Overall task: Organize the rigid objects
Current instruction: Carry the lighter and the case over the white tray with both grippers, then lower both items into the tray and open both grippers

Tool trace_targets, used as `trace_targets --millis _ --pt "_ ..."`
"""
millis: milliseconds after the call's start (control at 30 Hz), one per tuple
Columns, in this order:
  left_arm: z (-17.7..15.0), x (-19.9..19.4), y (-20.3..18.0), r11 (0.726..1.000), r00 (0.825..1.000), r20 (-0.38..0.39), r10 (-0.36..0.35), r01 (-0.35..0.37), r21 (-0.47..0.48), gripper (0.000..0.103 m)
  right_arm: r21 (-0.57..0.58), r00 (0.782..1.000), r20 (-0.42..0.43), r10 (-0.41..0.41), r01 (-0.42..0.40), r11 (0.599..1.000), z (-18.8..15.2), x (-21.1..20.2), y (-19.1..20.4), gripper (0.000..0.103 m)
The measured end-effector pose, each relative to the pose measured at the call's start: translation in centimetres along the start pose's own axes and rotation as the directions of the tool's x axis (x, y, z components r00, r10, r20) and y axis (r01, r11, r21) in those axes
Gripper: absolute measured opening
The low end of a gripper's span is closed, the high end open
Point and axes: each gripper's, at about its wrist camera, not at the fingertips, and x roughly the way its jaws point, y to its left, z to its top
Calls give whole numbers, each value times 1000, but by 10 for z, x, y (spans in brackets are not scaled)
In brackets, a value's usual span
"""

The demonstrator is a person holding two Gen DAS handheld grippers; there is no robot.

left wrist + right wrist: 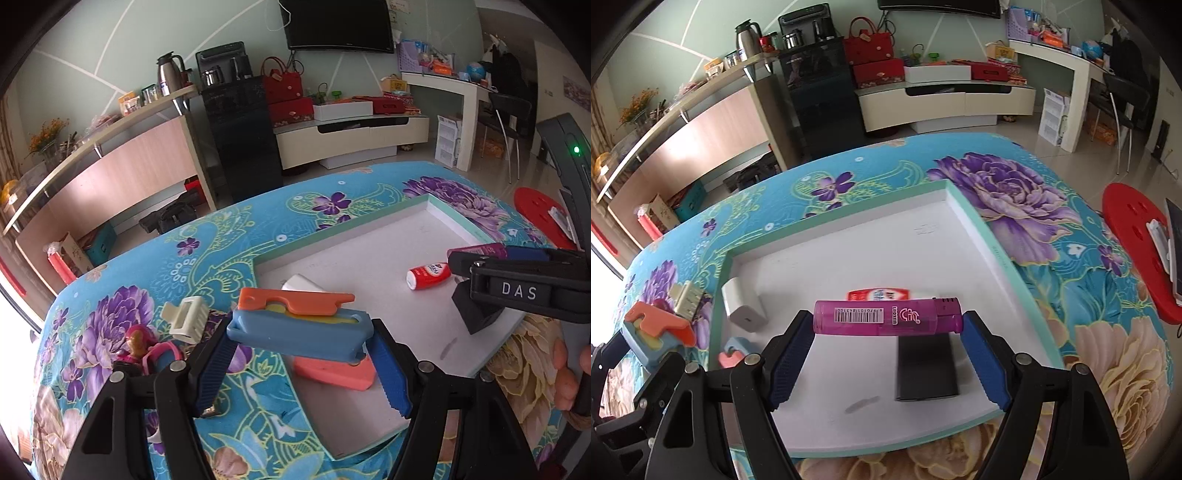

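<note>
Tray point(993, 243) lies directly beneath the right gripper point(888, 347), which clamps a pink lighter point(886, 319) crosswise, while the left gripper point(301, 363) clamps a blue-orange toy point(299, 328) crosswise over the tray's near-left edge.

left wrist: steeply down, close | right wrist: same | shared: tray point(373, 218) point(849, 216)

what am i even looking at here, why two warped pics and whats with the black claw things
Each picture comes from a fisheye camera mounted on a hand-held gripper; a person carries one in each hand. The left gripper has its jaws closed on a blue and orange toy. The right gripper clamps a purple lighter. Below is a white tray on a floral tablecloth, holding a red and white bottle, a black block and a white charger. A cream hair clip lies outside it.
</note>
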Motion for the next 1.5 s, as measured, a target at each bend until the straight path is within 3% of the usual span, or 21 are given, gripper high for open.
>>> trace_targets --millis 333,500,800,1100,1500 --pt "12 36 -30 999 999 -34 -8 9 47 74 6 999 -4 -44 44 999 11 21 -19 82" --pt "8 51 -34 1000 998 -59 -14 14 8 74 8 997 -25 -71 72 997 7 31 -25 82" --pt "2 64 -42 1000 997 -76 -1 3 23 74 25 994 -60 -91 93 995 1 40 -34 82" --pt "-7 81 -49 1000 990 -141 2 2 30 74 47 995 -83 -63 67 997 -3 48 -37 82" --pt "-5 71 -47 1000 991 -135 6 -3 23 77 75 996 -77 -47 53 996 -1 44 -44 82"
